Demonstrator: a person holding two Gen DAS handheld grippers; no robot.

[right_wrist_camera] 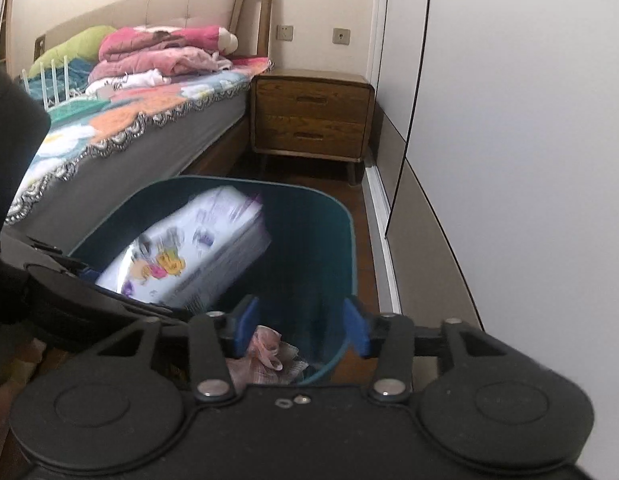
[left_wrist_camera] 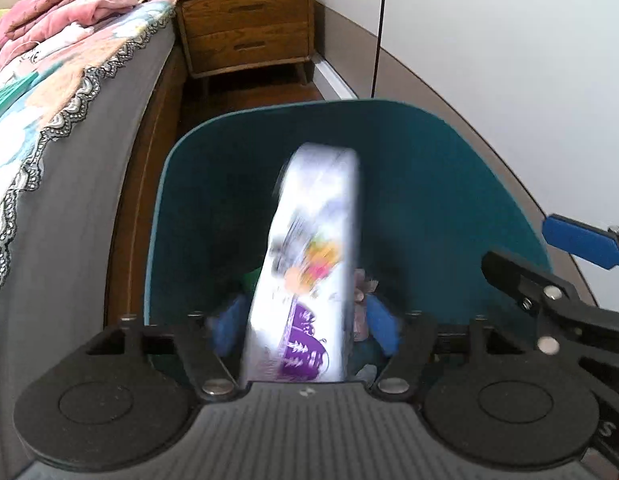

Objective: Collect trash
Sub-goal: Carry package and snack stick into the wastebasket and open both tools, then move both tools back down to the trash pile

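Beside the bed (right_wrist_camera: 157, 128), on a dark wooden floor, stands a teal bin (left_wrist_camera: 489, 184) with smooth, rounded-rectangular walls and a thin rim. A flat white carton (left_wrist_camera: 309, 264), printed with purple bands and small orange, yellow and pink motifs, sits blurred within the bin's mouth, one end raised toward the far rim. In the left wrist view the carton lies edge-on between the blue pads of the left gripper (left_wrist_camera: 305, 320), whose jaws stand spread; gaps show on both sides, so the pads do not appear to press it. The right gripper (right_wrist_camera: 301, 330) also stands spread, its blue pads over the near part of the bin and clear of the carton, which lies up and to its left. Between these pads the right wrist view shows crumpled pinkish paper (right_wrist_camera: 265, 354) at the bin's bottom, only partly glimpsed in the other view. That view also shows the carton's broad printed face, the padded beige headboard (right_wrist_camera: 149, 4), folded pink bedding (right_wrist_camera: 161, 50) and two wall sockets (right_wrist_camera: 341, 36). The left wrist view alone shows one blue pad and black linkage of the right gripper from the side. Both views include the two-drawer wooden nightstand (right_wrist_camera: 313, 116) and the scalloped floral bedcover (left_wrist_camera: 41, 92).
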